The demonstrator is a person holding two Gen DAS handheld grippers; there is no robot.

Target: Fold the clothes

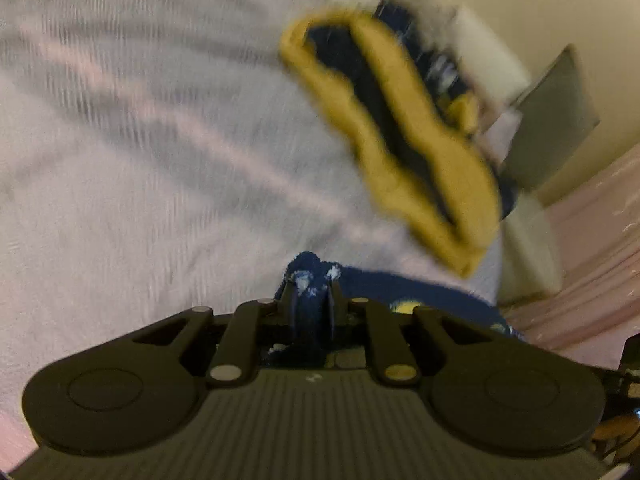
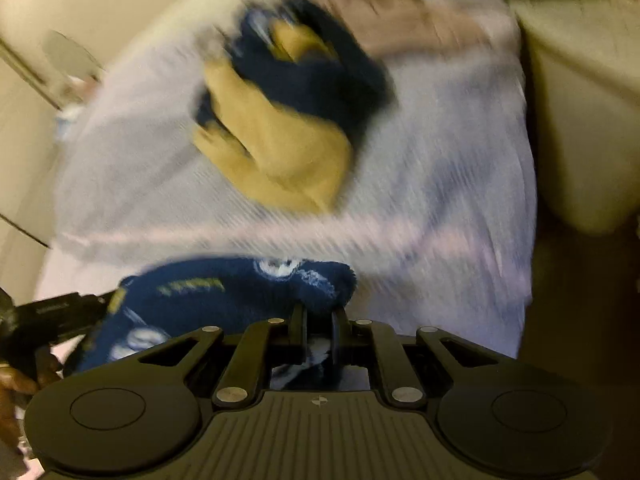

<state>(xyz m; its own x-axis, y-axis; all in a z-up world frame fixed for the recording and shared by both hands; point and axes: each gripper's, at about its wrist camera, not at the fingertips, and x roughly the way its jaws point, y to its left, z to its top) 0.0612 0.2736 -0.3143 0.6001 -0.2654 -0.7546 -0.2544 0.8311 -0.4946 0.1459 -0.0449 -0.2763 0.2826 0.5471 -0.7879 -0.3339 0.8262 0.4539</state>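
A navy fleece garment with white and yellow prints hangs between both grippers. In the left wrist view my left gripper (image 1: 312, 280) is shut on a bunched edge of the navy garment (image 1: 420, 292). In the right wrist view my right gripper (image 2: 319, 312) is shut on another edge of the same navy garment (image 2: 224, 292), which stretches left toward the left gripper's black body (image 2: 52, 312). Farther off, a second heap of navy and mustard-yellow cloth (image 1: 400, 128) (image 2: 280, 120) lies on the pale bed sheet (image 1: 140, 140) (image 2: 440, 184). Both views are motion-blurred.
A grey pillow or panel (image 1: 556, 120) leans by the cream wall beyond the bed. Pinkish bedding (image 1: 592, 248) lies at the right. A cream cabinet or box (image 2: 584, 100) stands right of the bed, with dark floor (image 2: 580, 300) beside it. A hand (image 2: 16, 384) shows at the left edge.
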